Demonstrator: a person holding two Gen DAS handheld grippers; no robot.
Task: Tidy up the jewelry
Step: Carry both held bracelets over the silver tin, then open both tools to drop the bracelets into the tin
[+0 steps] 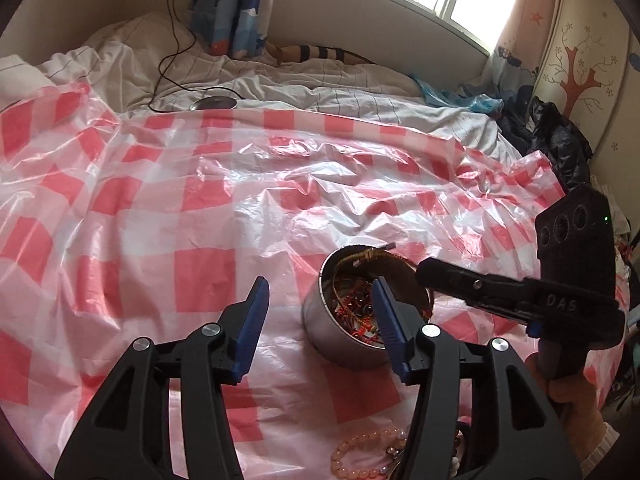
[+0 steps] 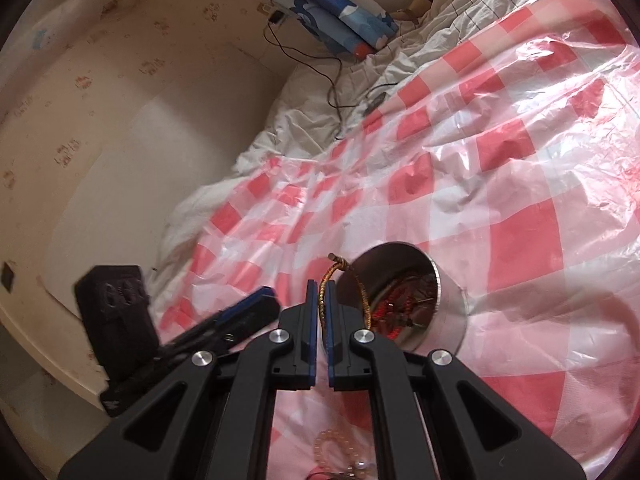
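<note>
braided bracelet (image 2: 322,294) pinched by right fingers (image 2: 310,312) | beside tin (image 2: 450,312) | pink beads (image 1: 362,454) near

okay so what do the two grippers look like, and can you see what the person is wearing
Both grippers, left gripper and right gripper, share one design: black angular plastic frames, silver round bolts at the pivots, flat blue finger pads. From the left view, the right gripper's body bears handwritten letters "DAS", three round lenses and a green light. A white knit cuff shows at the wrist.

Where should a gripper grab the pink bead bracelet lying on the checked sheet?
Pinch one side of the pink bead bracelet from straight above, one finger inside the ring. It lies flat and open, apart from the metal tin.
</note>
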